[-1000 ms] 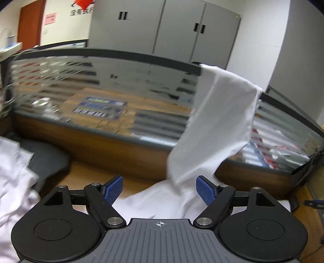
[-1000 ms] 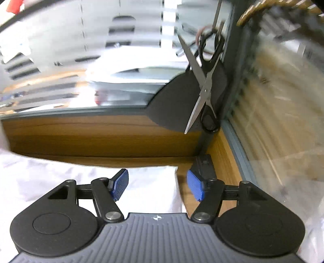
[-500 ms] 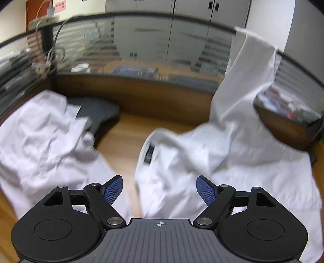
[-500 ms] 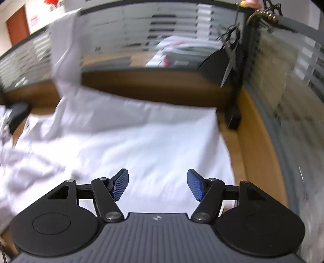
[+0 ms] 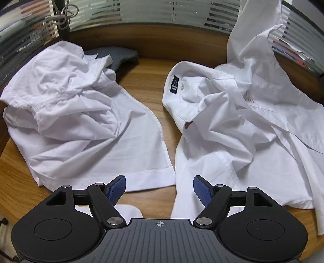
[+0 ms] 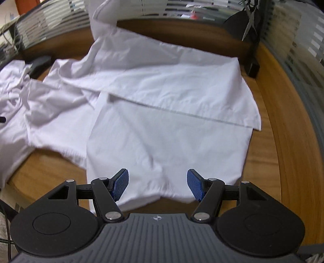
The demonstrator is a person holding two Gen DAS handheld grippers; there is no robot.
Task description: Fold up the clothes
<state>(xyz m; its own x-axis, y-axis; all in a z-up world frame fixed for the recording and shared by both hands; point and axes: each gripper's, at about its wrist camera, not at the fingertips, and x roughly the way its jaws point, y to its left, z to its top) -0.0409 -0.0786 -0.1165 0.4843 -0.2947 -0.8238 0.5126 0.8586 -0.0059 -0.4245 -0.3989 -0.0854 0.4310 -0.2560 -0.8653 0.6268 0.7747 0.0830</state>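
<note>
A white collared shirt (image 5: 243,113) lies spread and rumpled on the wooden desk (image 5: 154,81), one sleeve draped up over the partition at the back right. It also shows in the right wrist view (image 6: 166,113), its hem near the desk's front edge. A second crumpled white garment (image 5: 77,113) lies to its left. My left gripper (image 5: 159,189) is open and empty above the gap between the two garments. My right gripper (image 6: 157,185) is open and empty just above the shirt's hem.
A dark grey object (image 5: 119,56) lies behind the left garment. Glass partitions with stripes (image 5: 162,10) ring the desk. Scissors (image 6: 250,20) hang at the back right corner beside a black block (image 6: 253,68). Cables (image 5: 62,16) hang at the back left.
Both grippers have tilted down and pulled back from the partition, so the desk and both garments now fill the views. Both grippers stay open.
</note>
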